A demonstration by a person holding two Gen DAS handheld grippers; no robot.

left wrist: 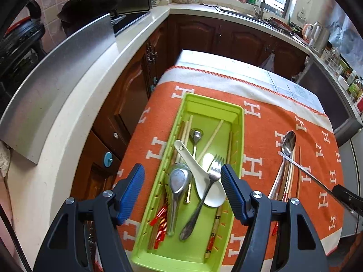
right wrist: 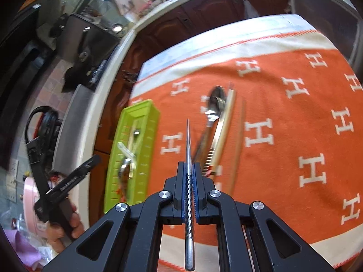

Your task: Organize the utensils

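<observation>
A lime green tray (left wrist: 236,113) lies on the orange cloth and holds a white ceramic spoon (left wrist: 202,176), a fork (left wrist: 204,195), metal spoons (left wrist: 178,185) and several chopsticks. My left gripper (left wrist: 182,174) is open and empty, hovering above the tray's near half. My right gripper (right wrist: 188,170) is shut on a metal chopstick (right wrist: 188,149) with a twisted handle, held above the cloth to the right of the tray (right wrist: 147,113); it also shows in the left wrist view (left wrist: 304,170). A metal spoon (left wrist: 287,145) and chopsticks (left wrist: 291,172) lie on the cloth beneath it.
The orange cloth (left wrist: 261,122) with white H marks covers a small table. A white kitchen counter (left wrist: 95,86) and dark wood cabinets (left wrist: 199,34) run along the left and back. A sink (left wrist: 249,13) lies at the far back, a kettle (left wrist: 317,34) to the right.
</observation>
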